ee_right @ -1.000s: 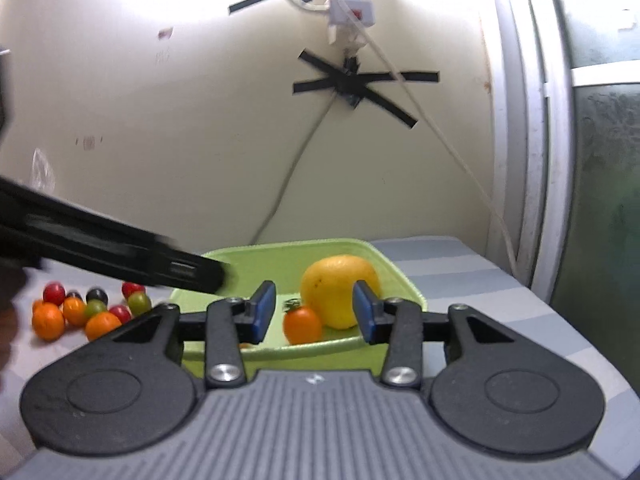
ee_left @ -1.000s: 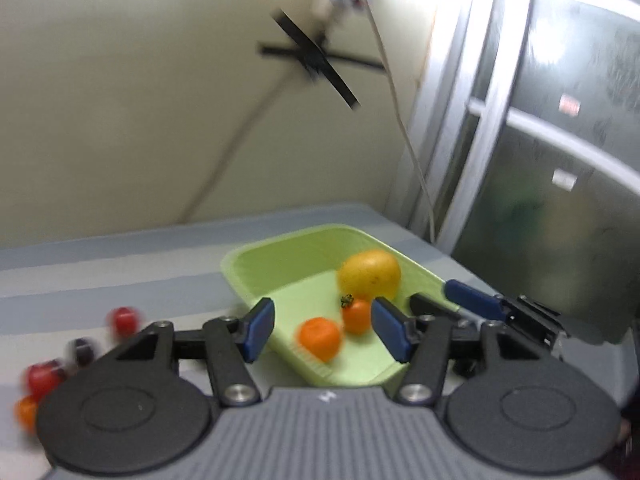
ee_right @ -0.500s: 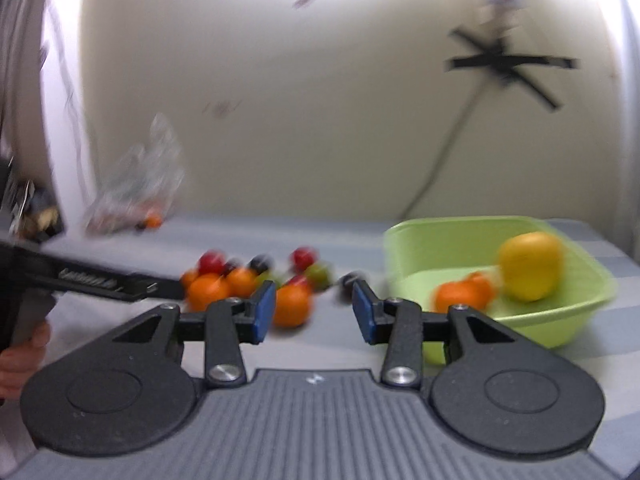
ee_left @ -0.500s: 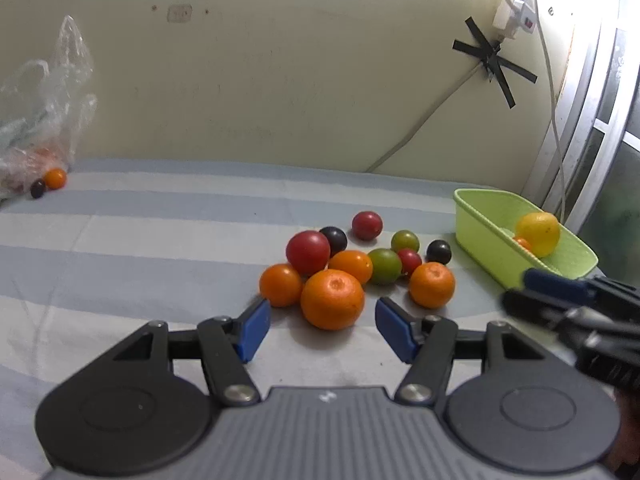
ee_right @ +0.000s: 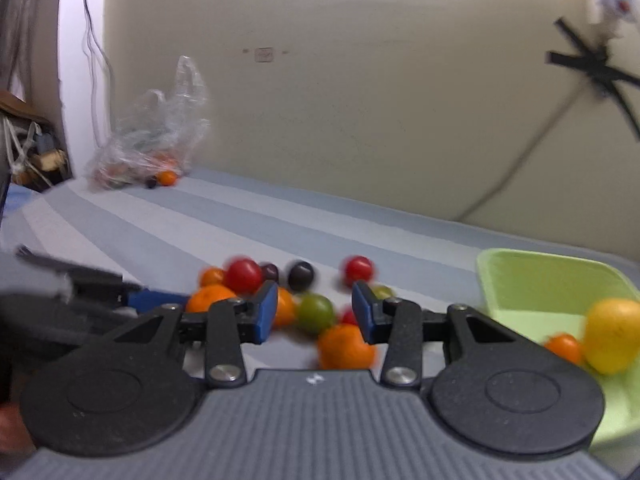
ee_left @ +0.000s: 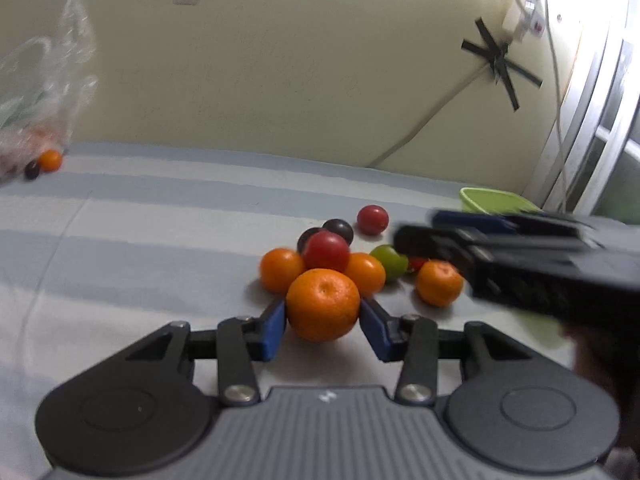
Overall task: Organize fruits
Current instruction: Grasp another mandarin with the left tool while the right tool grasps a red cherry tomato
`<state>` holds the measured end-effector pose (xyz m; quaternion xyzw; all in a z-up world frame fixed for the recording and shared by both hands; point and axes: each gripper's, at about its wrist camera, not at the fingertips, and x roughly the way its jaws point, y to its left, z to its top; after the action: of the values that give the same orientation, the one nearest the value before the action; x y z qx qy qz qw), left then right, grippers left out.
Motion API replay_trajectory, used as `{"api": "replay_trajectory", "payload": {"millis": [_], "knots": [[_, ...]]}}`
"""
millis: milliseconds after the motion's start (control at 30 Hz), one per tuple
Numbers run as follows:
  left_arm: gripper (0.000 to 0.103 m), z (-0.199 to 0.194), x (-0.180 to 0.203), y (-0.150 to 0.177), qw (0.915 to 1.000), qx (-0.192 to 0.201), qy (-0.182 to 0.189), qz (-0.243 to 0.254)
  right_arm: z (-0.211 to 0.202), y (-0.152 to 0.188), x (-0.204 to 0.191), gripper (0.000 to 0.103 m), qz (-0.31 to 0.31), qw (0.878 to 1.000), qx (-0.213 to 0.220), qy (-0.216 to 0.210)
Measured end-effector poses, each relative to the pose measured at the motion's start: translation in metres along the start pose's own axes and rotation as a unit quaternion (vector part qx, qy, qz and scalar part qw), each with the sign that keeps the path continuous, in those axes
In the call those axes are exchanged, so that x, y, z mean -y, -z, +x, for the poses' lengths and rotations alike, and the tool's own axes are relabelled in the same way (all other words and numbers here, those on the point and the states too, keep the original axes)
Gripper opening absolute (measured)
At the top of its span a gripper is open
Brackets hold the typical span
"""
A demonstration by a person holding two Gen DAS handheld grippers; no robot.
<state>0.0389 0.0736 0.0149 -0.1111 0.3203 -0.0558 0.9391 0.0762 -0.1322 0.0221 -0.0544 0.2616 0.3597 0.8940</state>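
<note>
no legible txt, labels or nrs anywhere in either view.

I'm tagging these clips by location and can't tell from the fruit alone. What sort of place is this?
Probably a room in a home, not a lab. The fruit lies on a striped cloth against a painted wall, a power strip is taped up with black tape, and a crumpled plastic bag of produce sits nearby.

Glare blown out upper right; soft indoor light; fisheye edge bending; motion blur, right view worse.
</note>
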Motion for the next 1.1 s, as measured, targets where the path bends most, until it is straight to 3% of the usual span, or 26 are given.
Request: {"api": "replay_trajectory", "payload": {"millis": [233, 433, 467, 533, 867, 967, 1100], "knots": [[0.041, -0.028, -0.018, 0.028, 0.9999, 0.008, -0.01, 0.0, 0.039, -0.004, -0.038, 0.044, -0.059, 0.998, -0.031, -0.02], [0.042, -0.025, -0.015, 0.026, 0.9997, 0.015, -0.01, 0.015, 0.042, 0.011, -0.056, 0.042, -0.121, 0.992, -0.037, -0.001], [0.042, -0.025, -0.014, 0.027, 0.9997, 0.015, -0.011, 0.018, 0.04, 0.012, -0.056, 0.031, -0.126, 0.991, -0.033, 0.001], [0.042, -0.025, -0.012, 0.026, 0.9995, 0.016, -0.015, 0.024, 0.038, 0.011, -0.052, 0.021, -0.122, 0.992, -0.041, -0.008], [0.043, -0.033, -0.017, 0.031, 0.9998, 0.013, -0.002, 0.013, -0.012, 0.035, -0.044, 0.027, -0.109, 0.993, -0.032, -0.017], [0.045, -0.028, -0.015, 0.027, 0.9998, 0.009, -0.012, 0.015, -0.007, 0.04, -0.048, 0.04, -0.122, 0.992, -0.039, 0.0], [0.042, -0.02, -0.009, 0.024, 0.9992, 0.011, -0.028, 0.028, 0.006, 0.041, -0.042, 0.039, -0.096, 0.994, -0.042, 0.017]]}}
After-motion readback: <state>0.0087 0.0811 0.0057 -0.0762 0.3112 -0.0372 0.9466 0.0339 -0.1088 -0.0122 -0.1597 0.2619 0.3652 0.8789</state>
